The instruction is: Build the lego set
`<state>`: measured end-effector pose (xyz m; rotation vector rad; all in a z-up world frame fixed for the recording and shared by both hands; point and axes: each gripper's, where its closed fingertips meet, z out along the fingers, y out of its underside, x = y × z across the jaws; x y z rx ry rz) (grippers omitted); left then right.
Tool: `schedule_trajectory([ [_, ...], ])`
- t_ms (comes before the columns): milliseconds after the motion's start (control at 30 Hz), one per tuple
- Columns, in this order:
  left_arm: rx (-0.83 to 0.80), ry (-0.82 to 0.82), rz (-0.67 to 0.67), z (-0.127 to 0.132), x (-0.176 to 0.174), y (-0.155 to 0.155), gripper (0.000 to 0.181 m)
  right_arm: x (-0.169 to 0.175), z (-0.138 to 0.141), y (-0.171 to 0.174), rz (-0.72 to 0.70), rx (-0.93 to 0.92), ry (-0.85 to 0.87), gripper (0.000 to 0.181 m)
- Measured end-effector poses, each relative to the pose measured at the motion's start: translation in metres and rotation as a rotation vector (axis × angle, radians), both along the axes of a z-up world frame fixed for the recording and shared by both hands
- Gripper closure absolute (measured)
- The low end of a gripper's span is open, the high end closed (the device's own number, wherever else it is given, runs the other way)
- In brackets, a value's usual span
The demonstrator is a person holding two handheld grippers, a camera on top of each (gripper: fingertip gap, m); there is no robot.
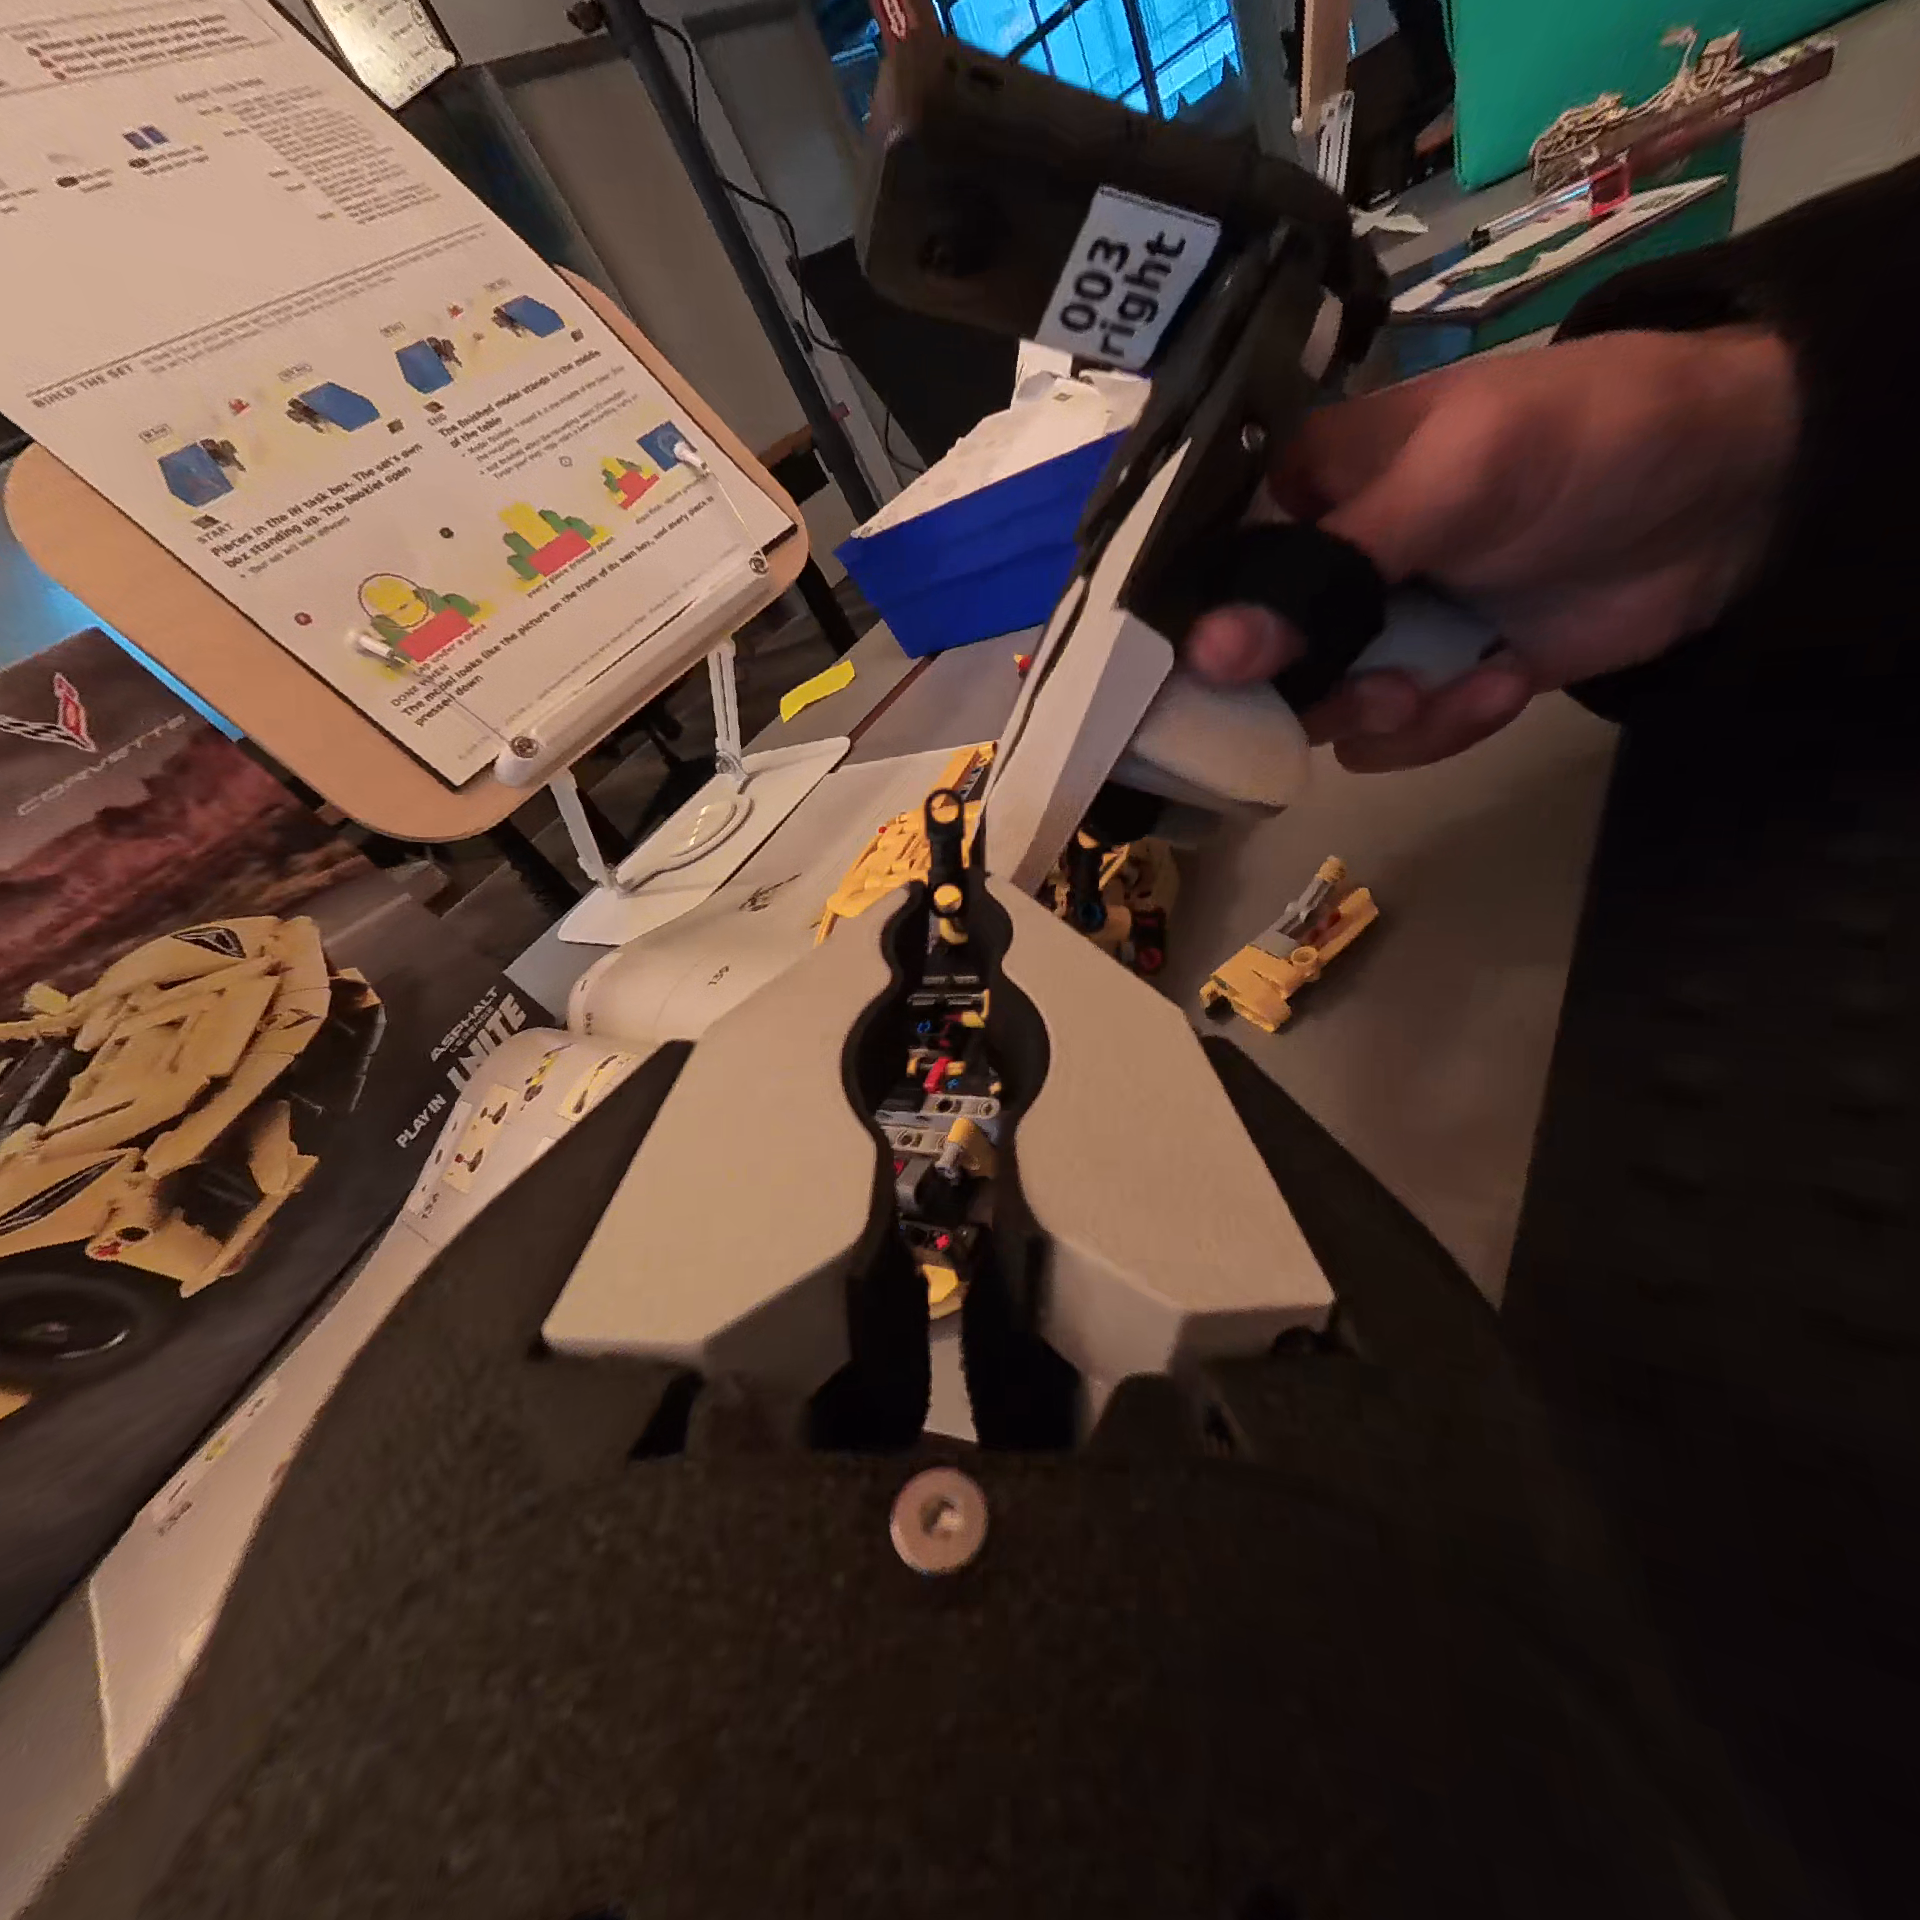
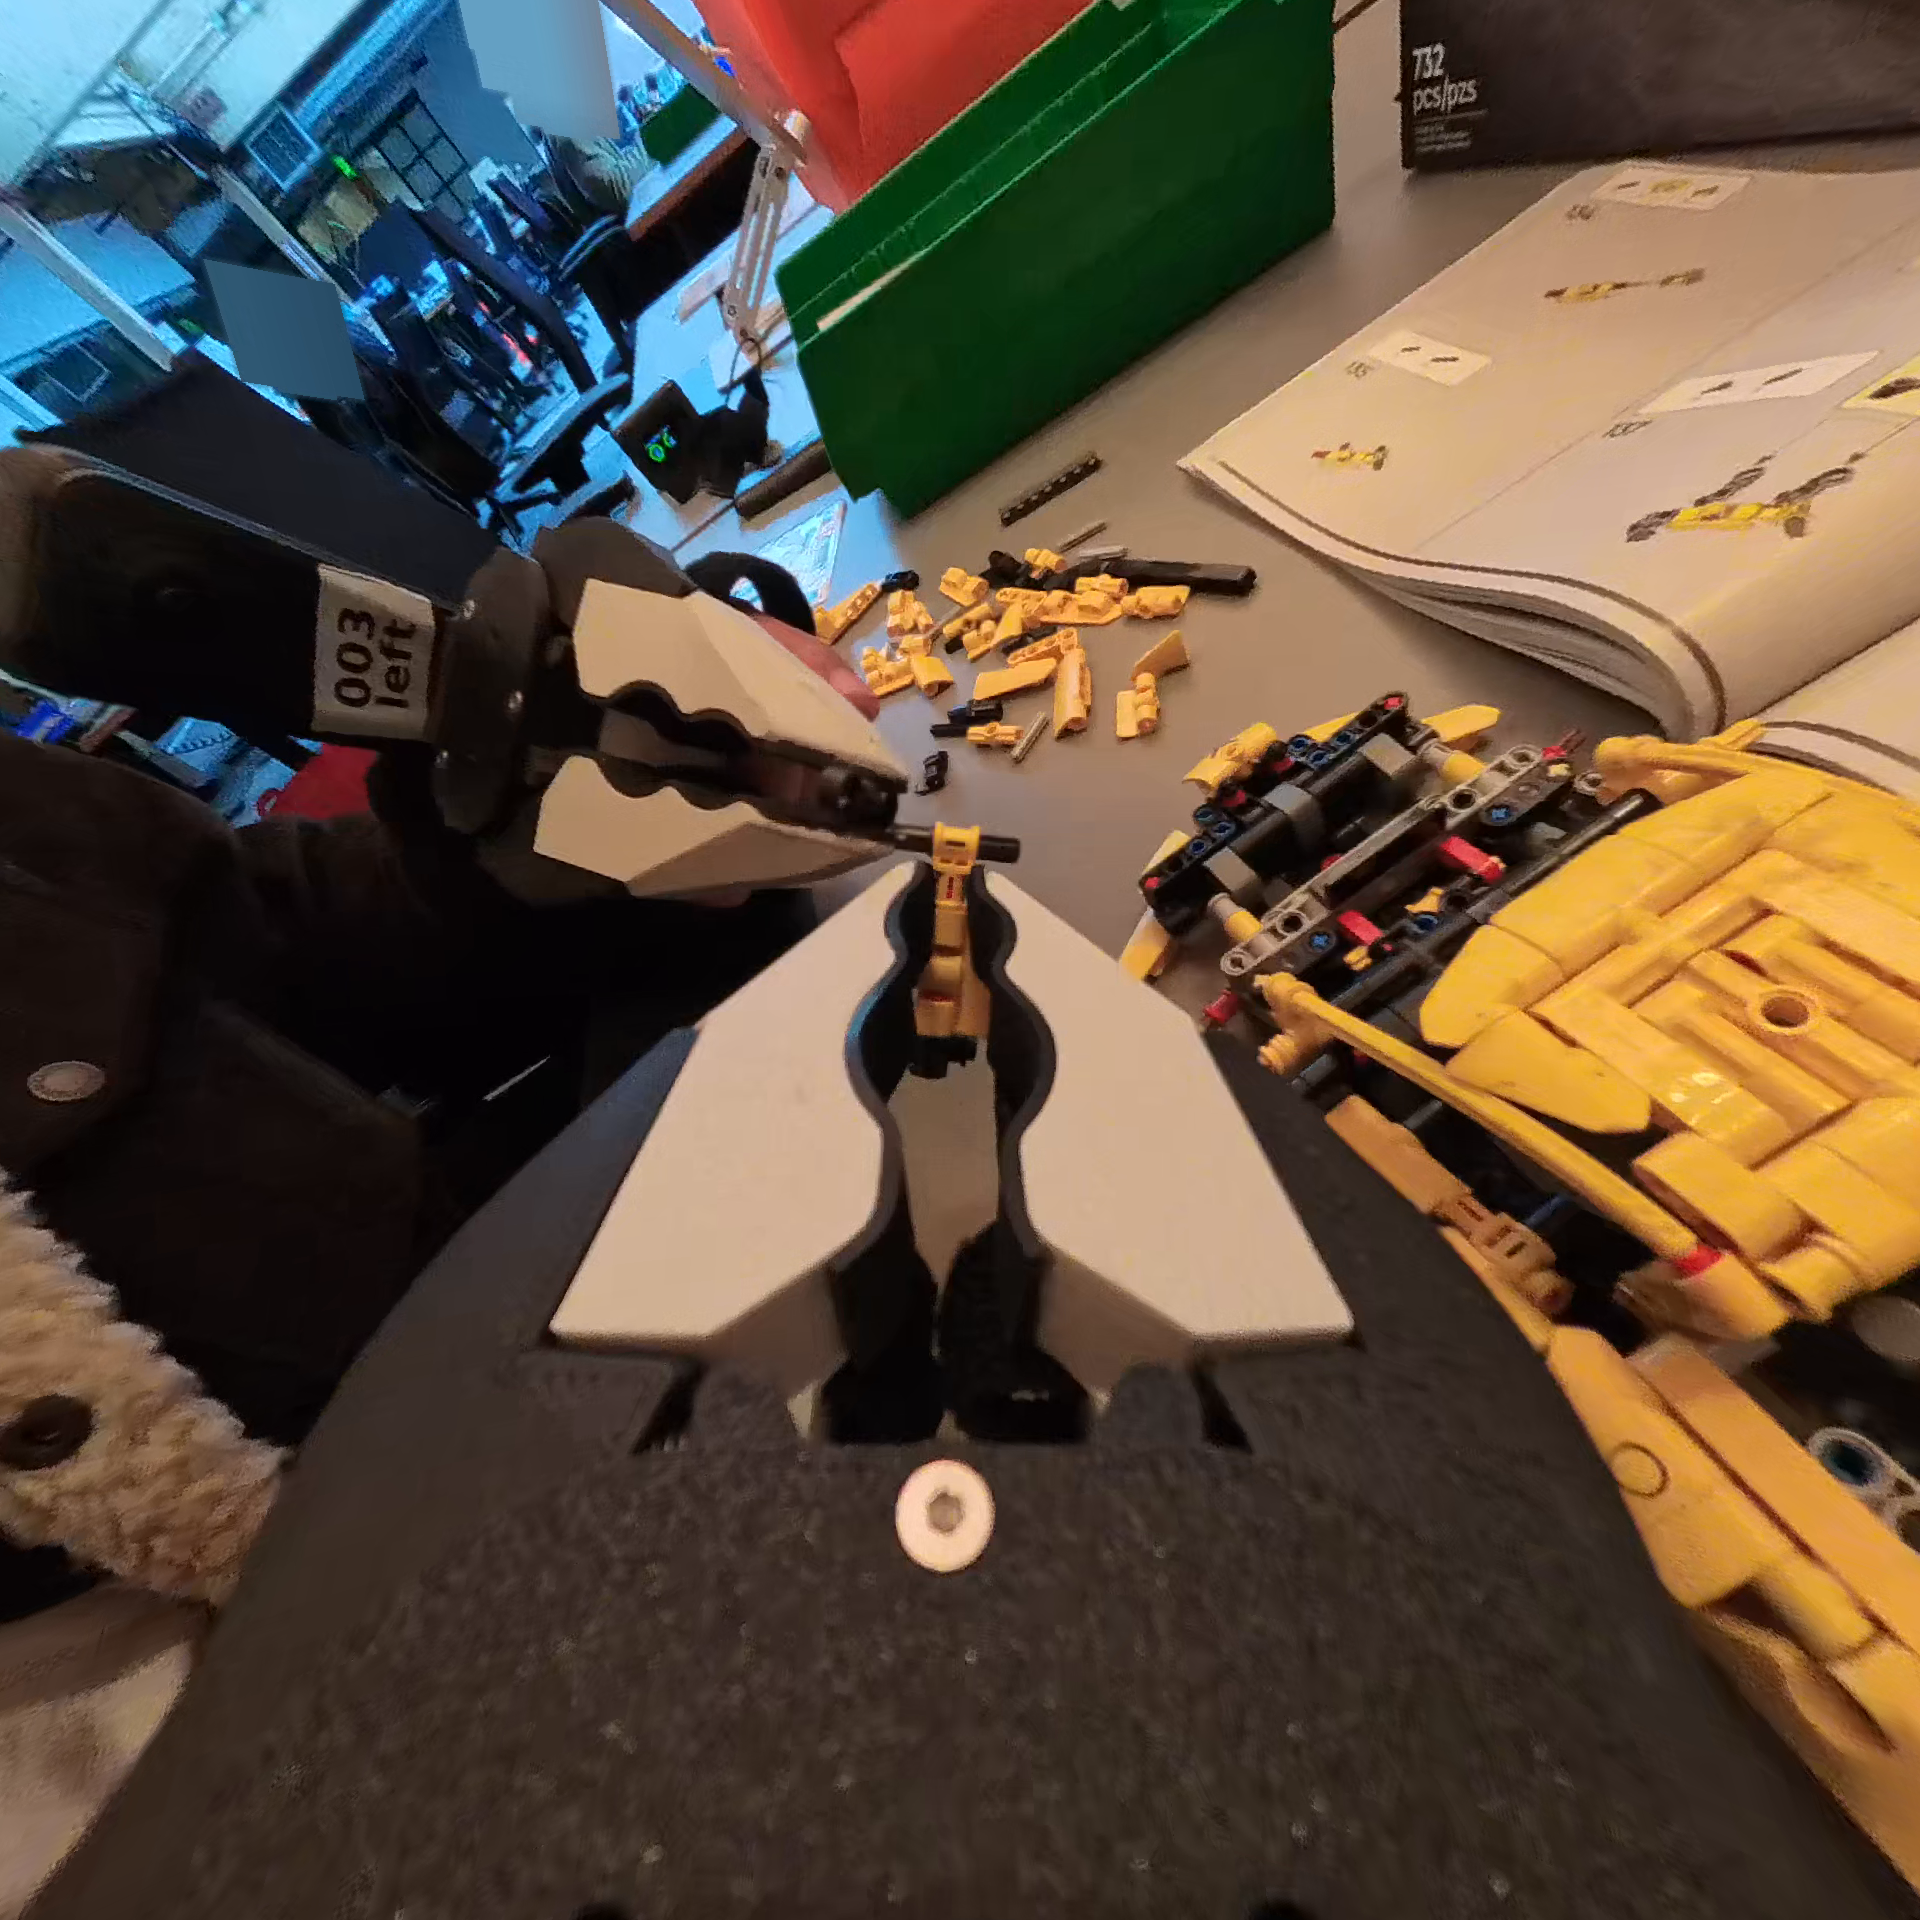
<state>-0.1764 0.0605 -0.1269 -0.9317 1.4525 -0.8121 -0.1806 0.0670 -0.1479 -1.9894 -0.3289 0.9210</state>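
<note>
The lego set's half-built yellow car (image 2: 1558, 997) lies along the right side of my right wrist view, on the grey worktop (image 2: 1049, 769). At mid-left there, my left claw (image 2: 894, 805) is clamped on a thin black pin (image 2: 920, 834). In the centre my right claw (image 2: 948, 883) is clamped on a small yellow sub-assembly (image 2: 951, 956), whose top meets that pin. Loose yellow pieces (image 2: 1023, 644) lie scattered above centre, the open instruction booklet (image 2: 1621, 416) at upper right.

Grey bench (image 2: 1226, 665), blue-lit windows (image 1: 1101, 52) behind, dark office chairs (image 2: 540, 312), dim room, white partition wall (image 1: 623, 177)
</note>
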Motion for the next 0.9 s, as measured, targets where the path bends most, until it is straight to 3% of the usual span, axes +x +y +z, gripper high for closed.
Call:
schedule_trajectory([
  [367,0.036,0.046,0.026,-0.008,0.003,0.003,0.175,0.006,-0.001,0.004,-0.038,0.019,-0.025,0.177],
  [600,0.066,0.065,0.031,-0.013,0.005,0.002,0.175,0.009,-0.005,0.004,-0.061,0.067,-0.176,0.176],
  [767,0.214,0.043,0.074,-0.011,0.005,0.002,0.175,0.009,-0.002,0.003,-0.088,0.067,-0.176,0.177],
  [900,0.284,0.019,0.135,-0.006,0.006,0.003,0.175,0.012,0.005,0.005,-0.173,0.173,-0.348,0.177],
])
